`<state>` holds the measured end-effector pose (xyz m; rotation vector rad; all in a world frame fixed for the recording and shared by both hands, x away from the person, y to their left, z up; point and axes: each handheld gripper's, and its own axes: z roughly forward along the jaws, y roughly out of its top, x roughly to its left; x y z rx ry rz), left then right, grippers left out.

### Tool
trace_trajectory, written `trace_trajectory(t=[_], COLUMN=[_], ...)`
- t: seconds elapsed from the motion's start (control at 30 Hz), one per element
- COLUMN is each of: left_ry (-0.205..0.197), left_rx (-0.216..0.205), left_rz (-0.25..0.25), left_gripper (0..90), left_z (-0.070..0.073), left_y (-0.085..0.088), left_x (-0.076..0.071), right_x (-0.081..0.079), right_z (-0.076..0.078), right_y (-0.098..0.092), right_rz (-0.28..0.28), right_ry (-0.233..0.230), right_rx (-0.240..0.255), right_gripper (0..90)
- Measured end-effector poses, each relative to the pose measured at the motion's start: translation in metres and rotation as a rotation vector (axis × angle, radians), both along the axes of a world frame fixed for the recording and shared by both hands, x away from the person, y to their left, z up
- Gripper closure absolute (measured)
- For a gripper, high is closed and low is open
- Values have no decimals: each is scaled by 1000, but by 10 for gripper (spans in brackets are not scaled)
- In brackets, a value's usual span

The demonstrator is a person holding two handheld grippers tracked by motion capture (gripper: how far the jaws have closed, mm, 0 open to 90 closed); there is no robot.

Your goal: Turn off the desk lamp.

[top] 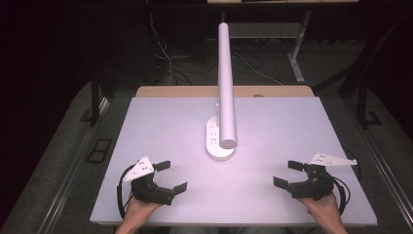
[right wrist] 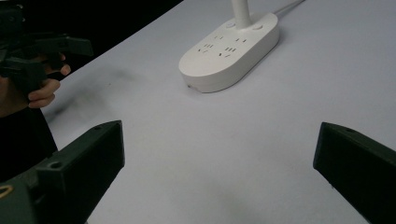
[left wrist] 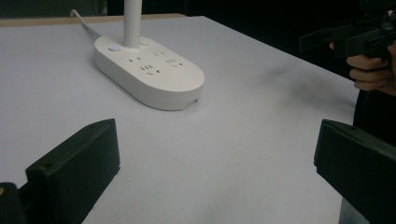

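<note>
A white desk lamp stands mid-table: its oval base (top: 216,142) carries several sockets, and a long tube head (top: 226,83) reaches toward me over it. The same base (left wrist: 149,71) lies ahead in the left gripper view, and the base (right wrist: 231,44) also lies ahead in the right gripper view. My left gripper (top: 171,176) rests near the front left of the table, jaws wide apart with nothing between them. My right gripper (top: 288,173) sits at the front right, also open and empty. Each points inward toward the lamp. The left gripper (left wrist: 217,161) and right gripper (right wrist: 219,156) frame bare tabletop.
The white tabletop (top: 160,126) has a wooden strip along its far edge. The lamp's cord (left wrist: 84,22) runs off the back. Dark floor, cables and a desk frame (top: 294,63) lie beyond. The other hand and gripper (left wrist: 369,37) show at the edge of each gripper view.
</note>
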<state>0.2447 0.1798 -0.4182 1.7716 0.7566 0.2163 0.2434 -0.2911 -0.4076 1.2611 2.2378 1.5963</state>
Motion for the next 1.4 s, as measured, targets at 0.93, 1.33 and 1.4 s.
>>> trace_trajectory(t=[0.93, 1.33, 1.4], left_ry=[8, 12, 11], left_rx=[6, 9, 10], left_rz=[13, 20, 19], left_gripper=[0, 0, 0], left_z=[-1, -2, -2], left_y=[2, 2, 2], left_x=[1, 0, 0], right_x=[5, 20, 22], right_z=[6, 15, 18], right_y=[9, 13, 13], right_rz=[42, 67, 71], right_ry=[35, 70, 68], right_rx=[-86, -91, -95], right_gripper=[20, 20, 20])
